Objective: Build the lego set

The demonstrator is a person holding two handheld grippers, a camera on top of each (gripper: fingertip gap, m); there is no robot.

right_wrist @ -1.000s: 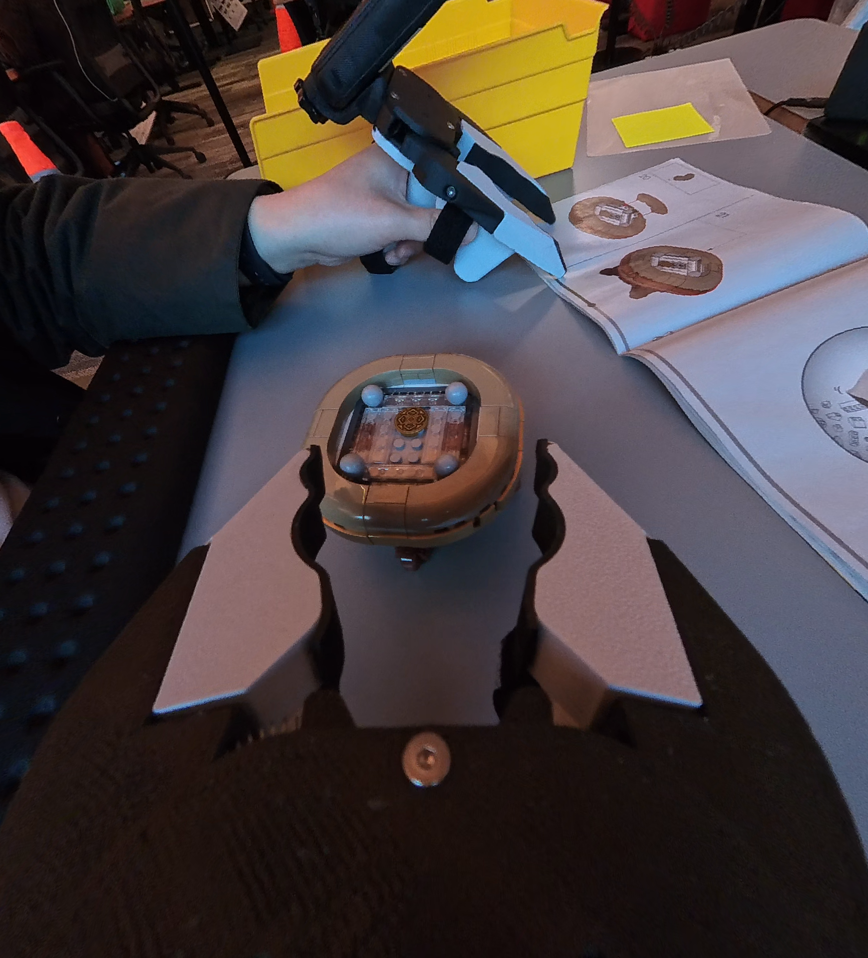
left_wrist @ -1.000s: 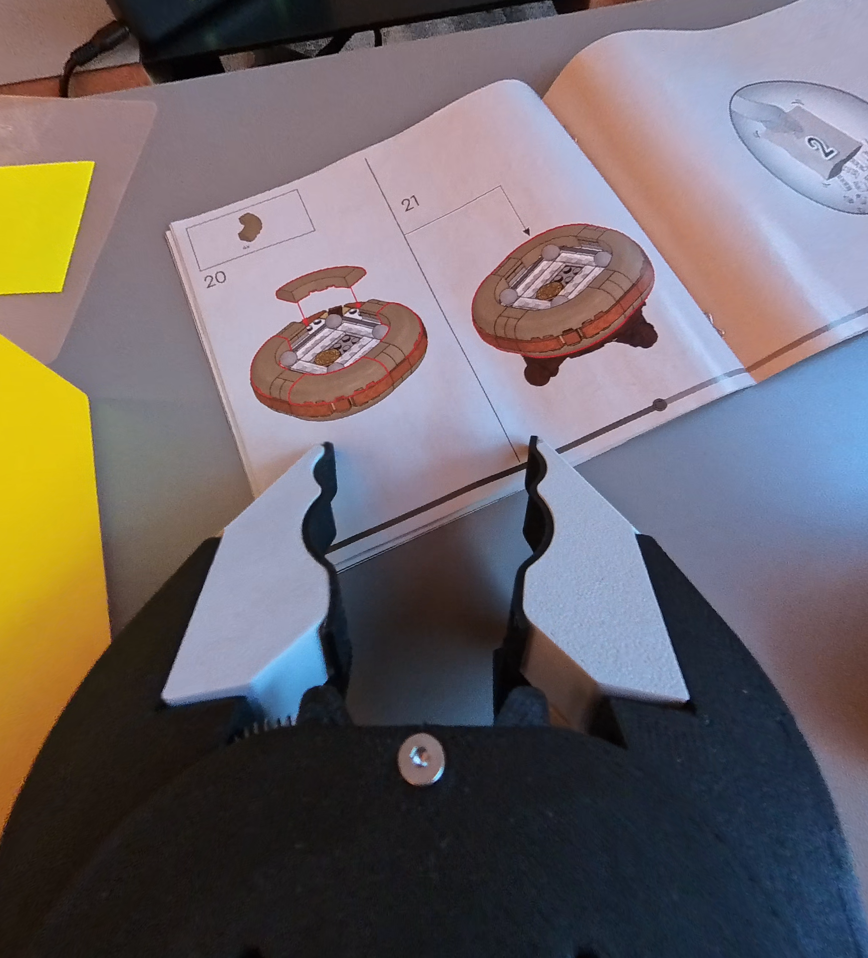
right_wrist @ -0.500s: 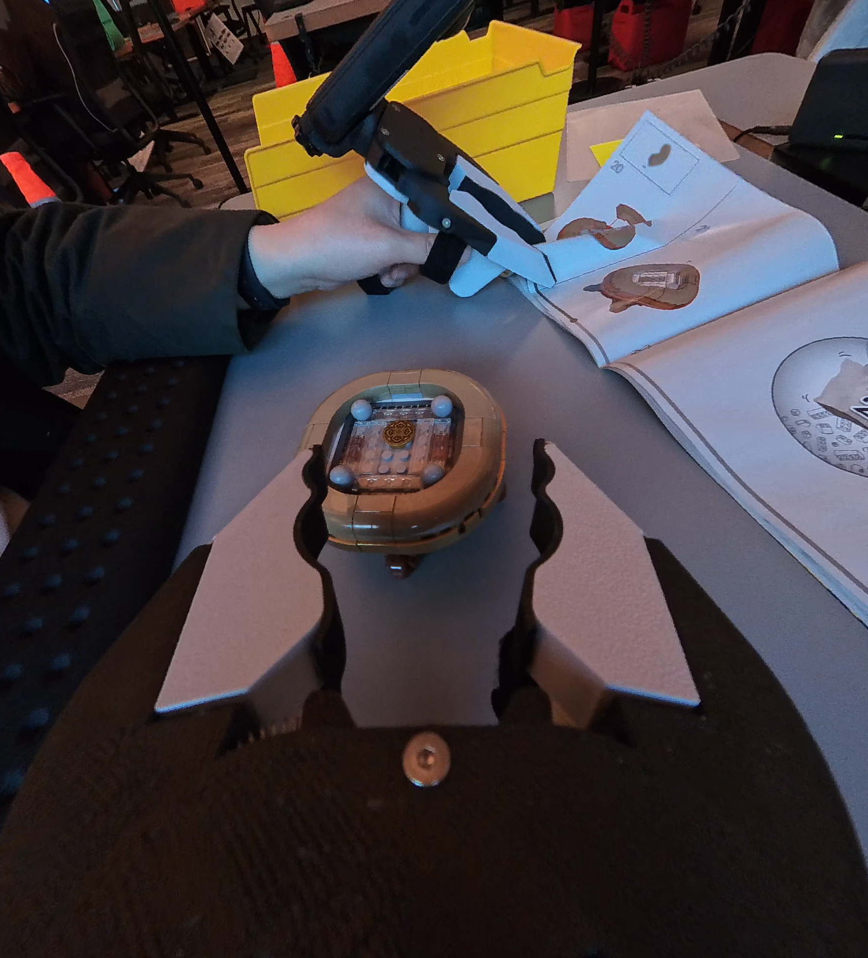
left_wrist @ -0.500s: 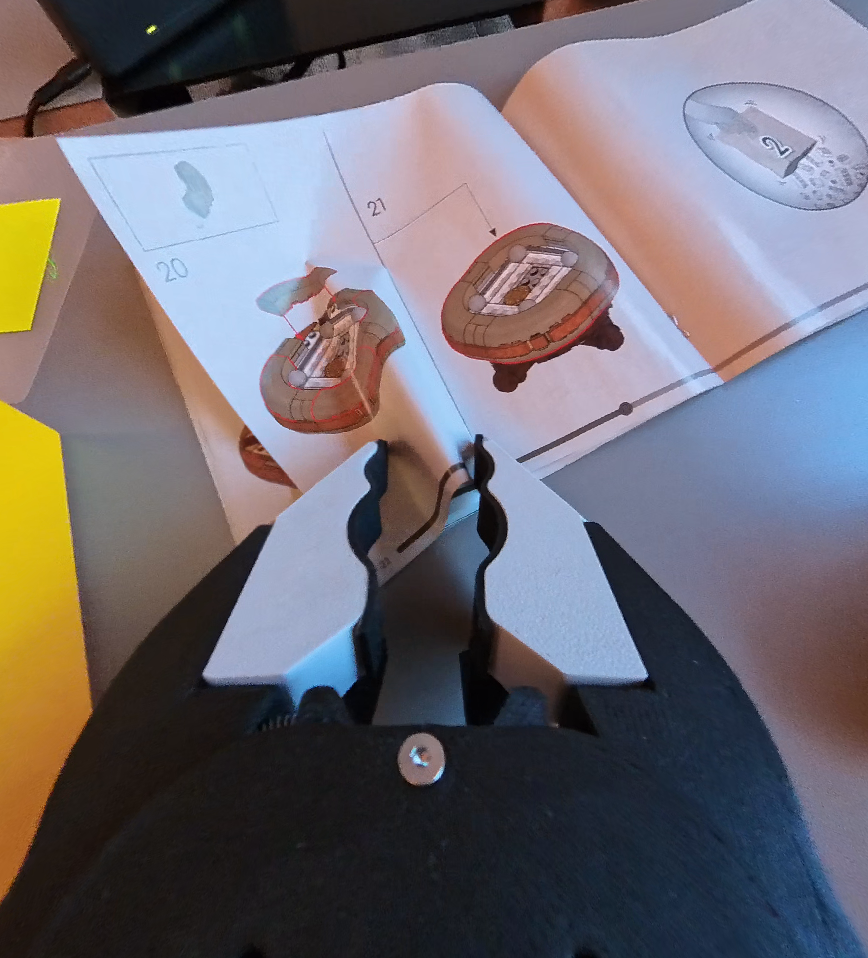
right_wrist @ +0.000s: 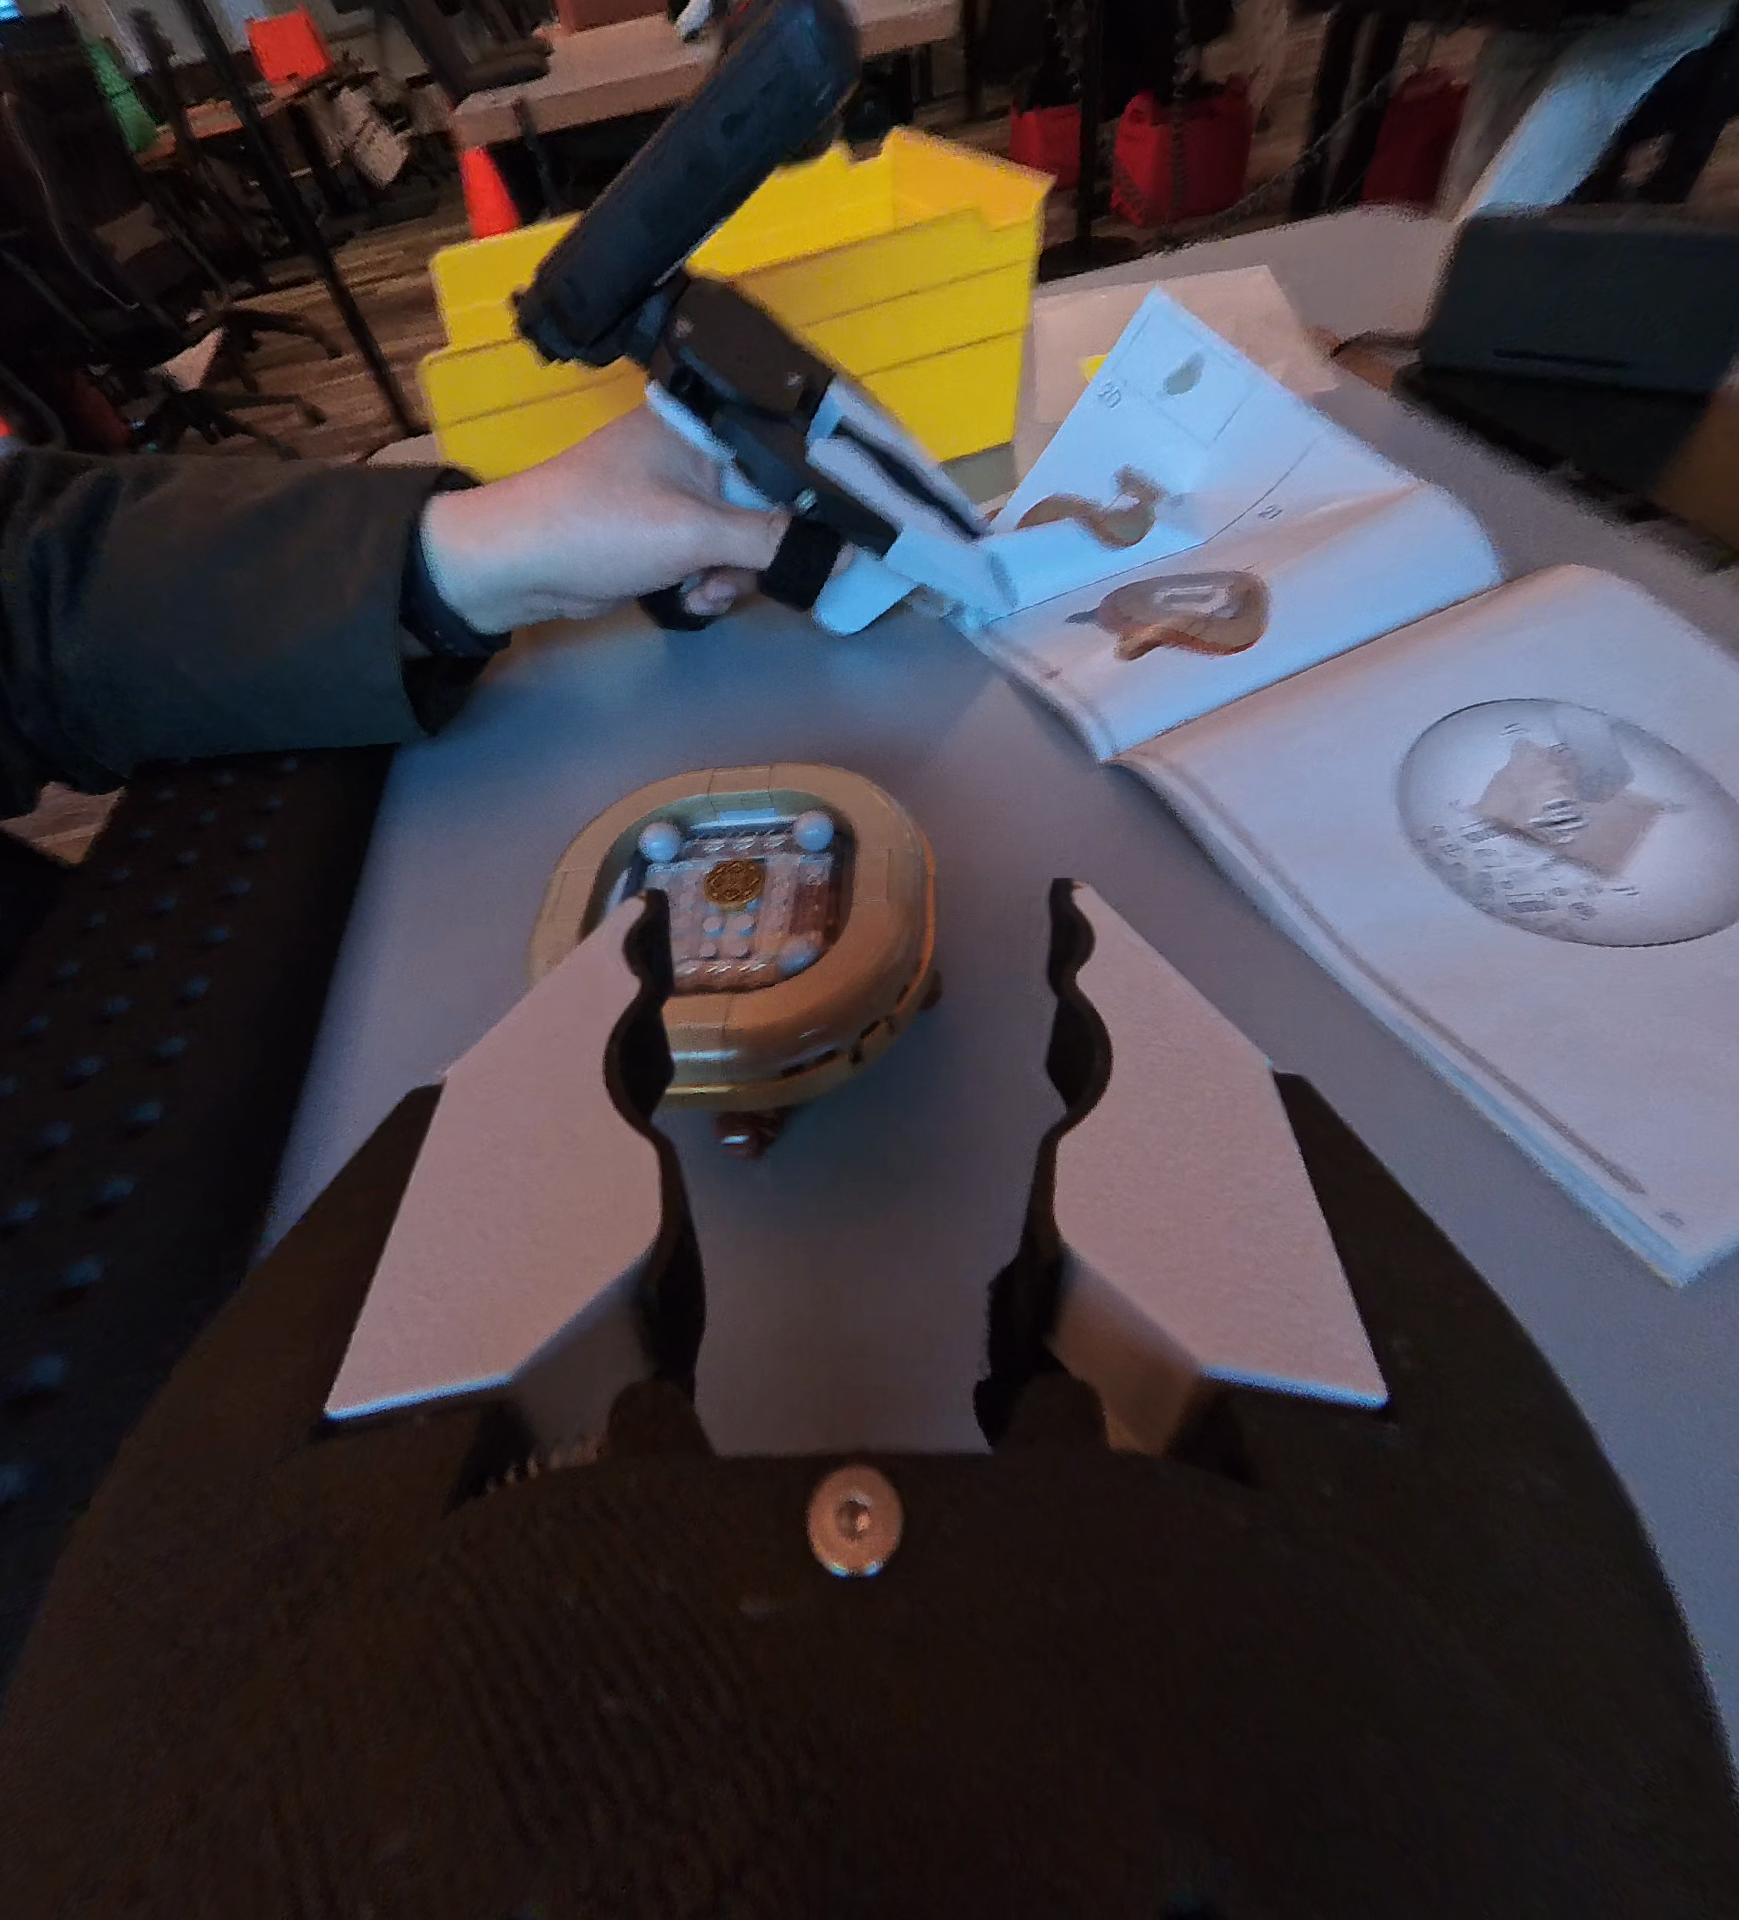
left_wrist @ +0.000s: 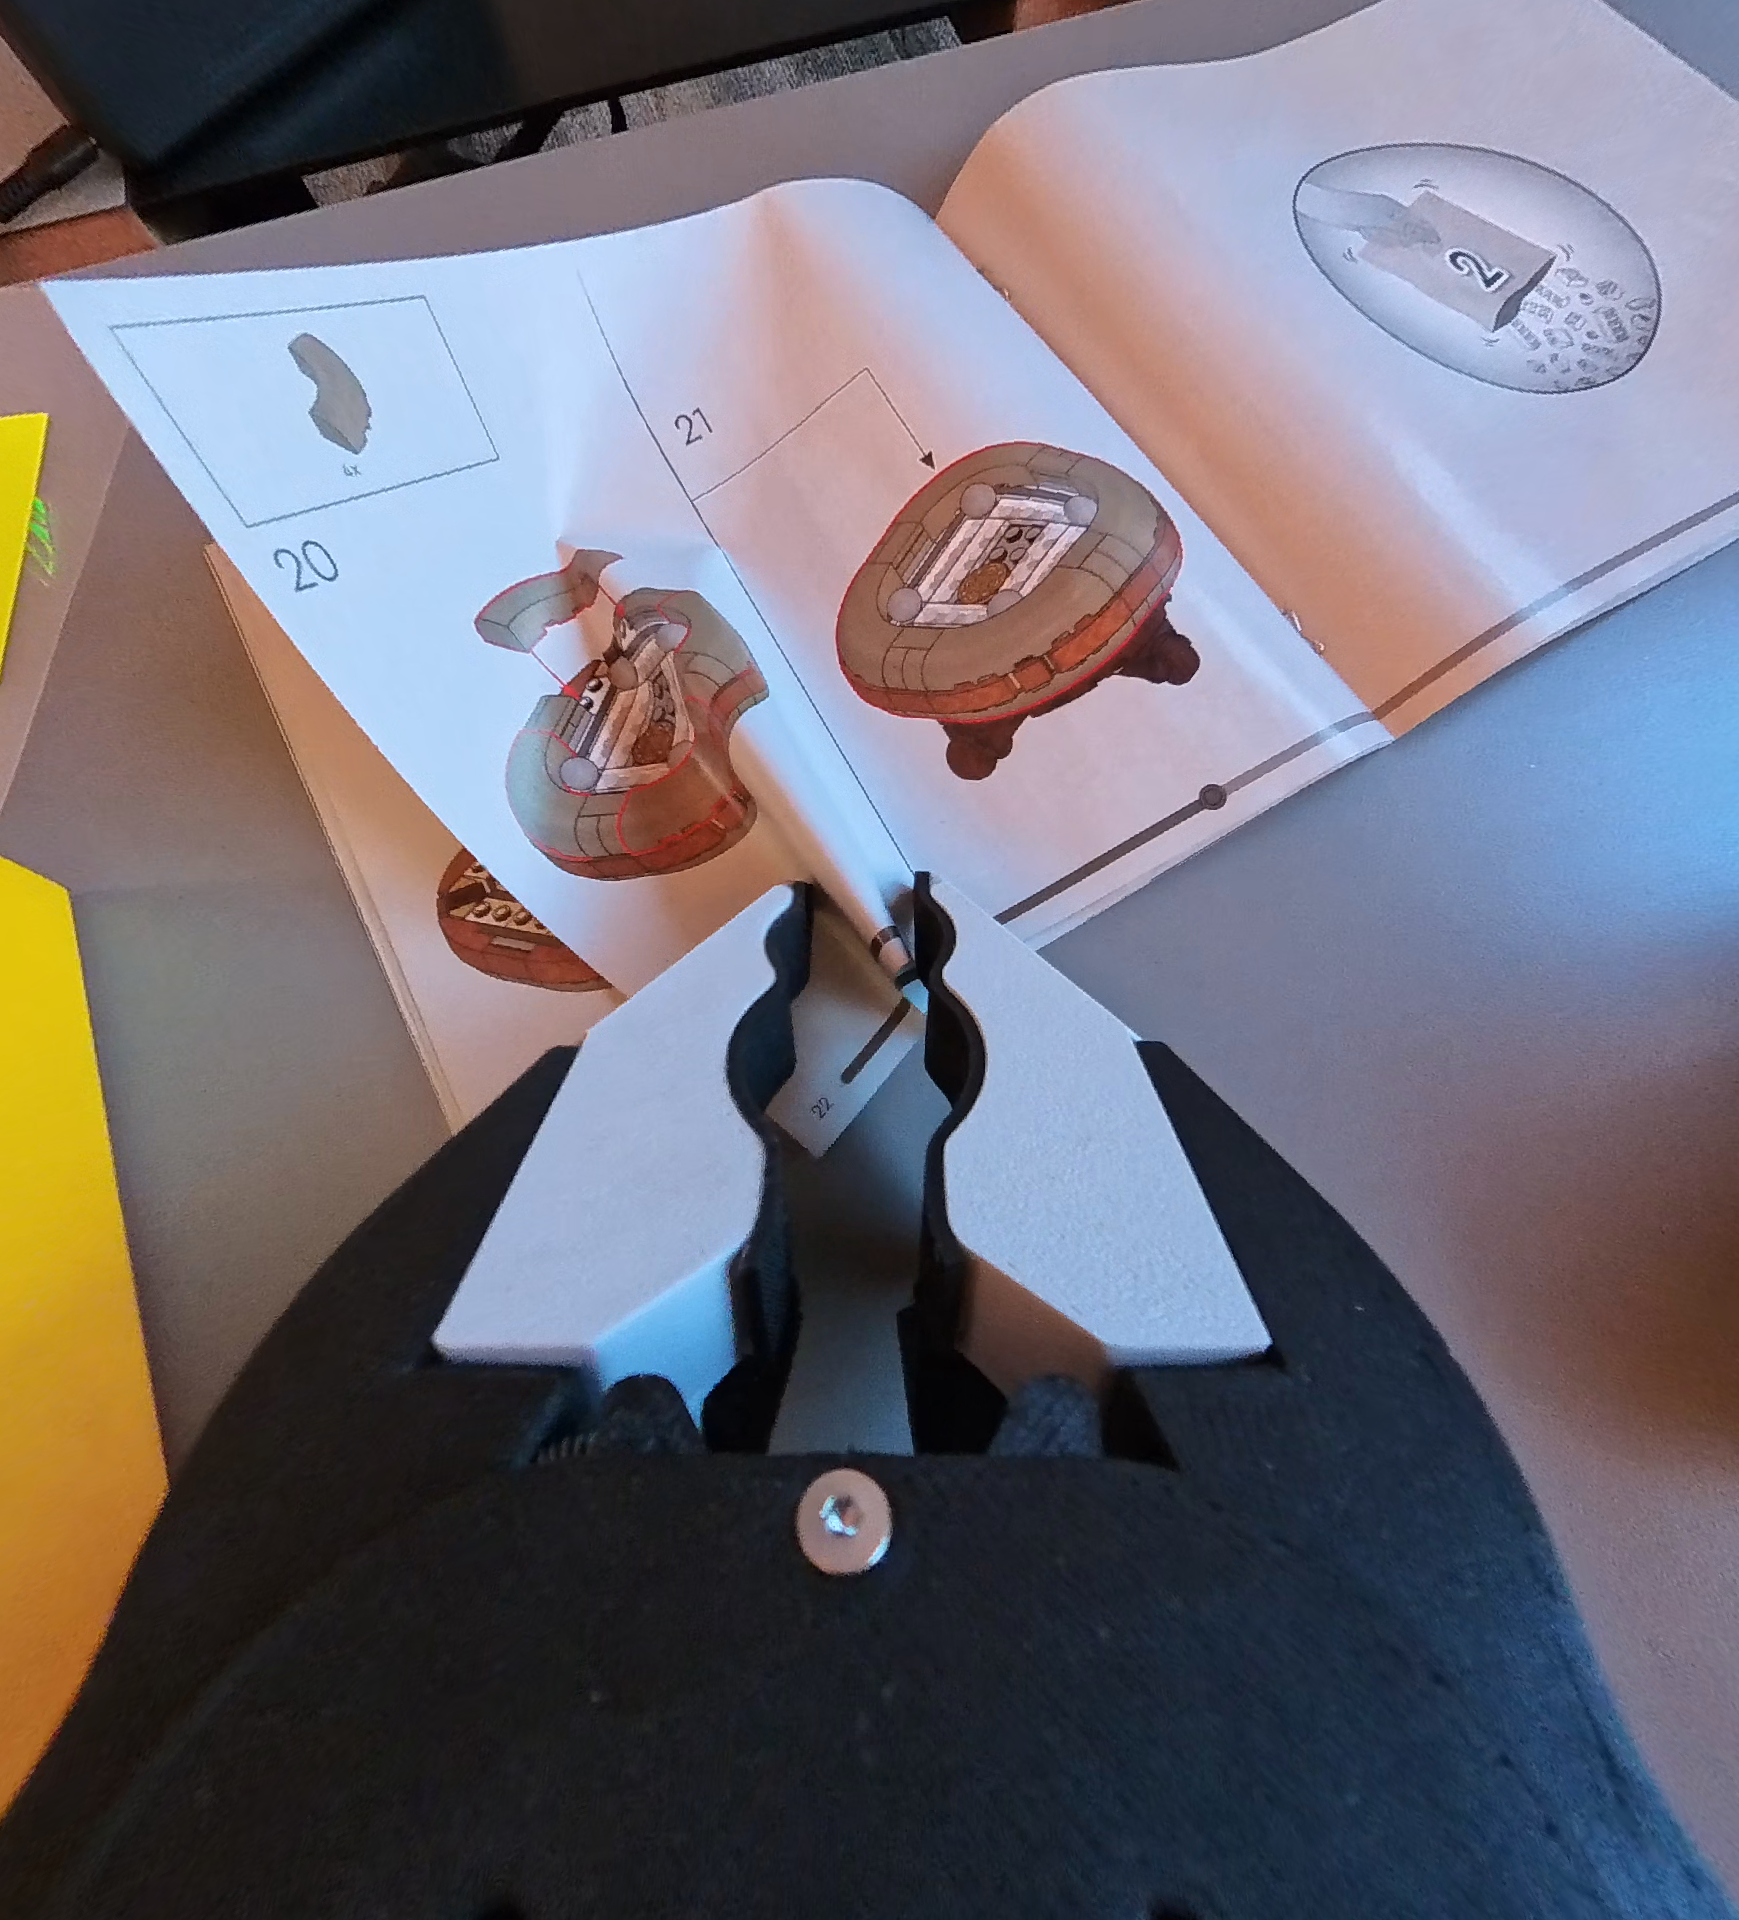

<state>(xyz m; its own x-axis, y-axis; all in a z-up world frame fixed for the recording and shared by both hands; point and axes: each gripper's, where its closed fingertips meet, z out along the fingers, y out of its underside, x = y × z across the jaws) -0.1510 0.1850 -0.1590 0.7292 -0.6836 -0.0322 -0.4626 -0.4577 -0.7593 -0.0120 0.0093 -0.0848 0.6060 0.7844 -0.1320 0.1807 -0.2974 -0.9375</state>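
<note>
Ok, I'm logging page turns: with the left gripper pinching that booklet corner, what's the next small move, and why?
Probably carry the lifted page over toward the booklet's spine: the left gripper pinches its corner, and the sheet is buckled and raised.

i'm looking into a big shared workroom, more lab or workshop than home. past my grey table (right_wrist: 553, 707) stand more long tables (right_wrist: 636, 78), dark office chairs (right_wrist: 221, 322) on a hard floor, orange traffic cones (right_wrist: 487, 192) and red bags (right_wrist: 1171, 156). a yellow plastic bin (right_wrist: 906, 312) and black electronic gear (right_wrist: 1613, 301) sit on my table.
</note>
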